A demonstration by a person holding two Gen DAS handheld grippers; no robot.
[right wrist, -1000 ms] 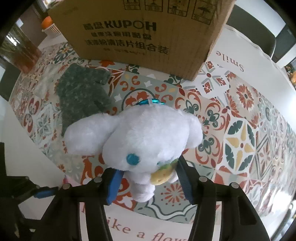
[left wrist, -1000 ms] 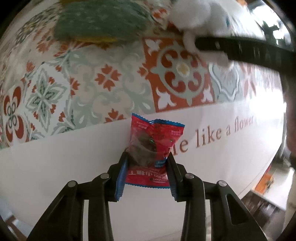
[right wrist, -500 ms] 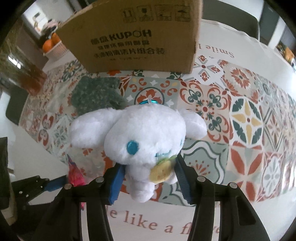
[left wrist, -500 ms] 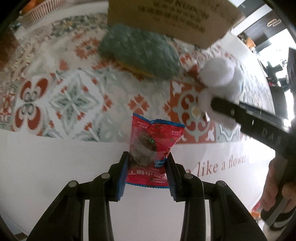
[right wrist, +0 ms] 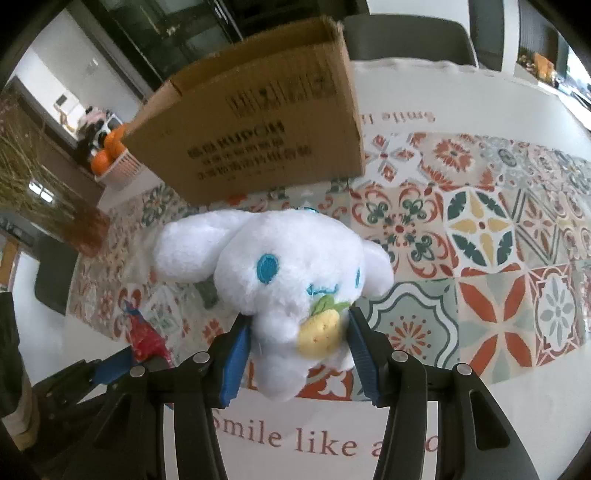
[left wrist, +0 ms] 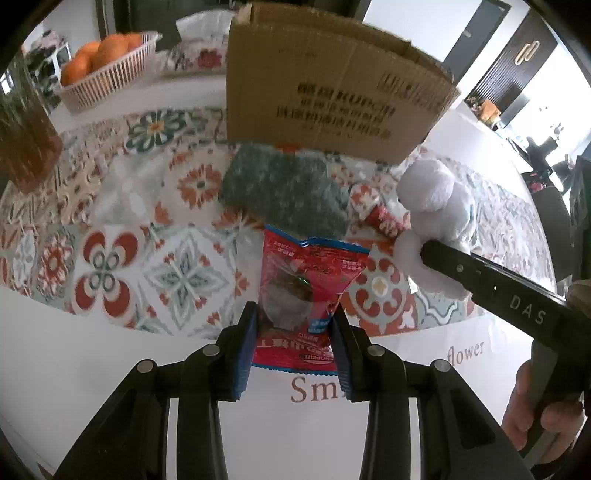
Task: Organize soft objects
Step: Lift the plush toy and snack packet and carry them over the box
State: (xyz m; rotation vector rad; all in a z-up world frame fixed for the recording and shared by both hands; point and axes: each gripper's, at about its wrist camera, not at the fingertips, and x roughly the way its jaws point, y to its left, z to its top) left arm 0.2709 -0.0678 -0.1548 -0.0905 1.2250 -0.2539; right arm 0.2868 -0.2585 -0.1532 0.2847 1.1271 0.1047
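Note:
My left gripper [left wrist: 293, 325] is shut on a red snack packet [left wrist: 303, 291] and holds it above the table. My right gripper [right wrist: 299, 332] is shut on a white plush dog [right wrist: 291, 266] with blue eyes, held above the table. The plush [left wrist: 432, 206] and the right gripper's arm also show at the right of the left wrist view. The red packet [right wrist: 142, 334] and left gripper show at the lower left of the right wrist view. A green fuzzy cloth [left wrist: 284, 192] lies on the patterned tablecloth in front of an open cardboard box [left wrist: 332, 107], which also shows in the right wrist view [right wrist: 258, 129].
A basket of oranges [left wrist: 107, 74] stands at the back left, with a tissue box [left wrist: 201, 29] behind it. A brown glass vase [left wrist: 22, 144] stands at the left. A small red wrapped item [left wrist: 384, 221] lies beside the green cloth.
Both grippers have risen and tilted up with their loads. The cardboard box now fills more of each view and its top edge shows.

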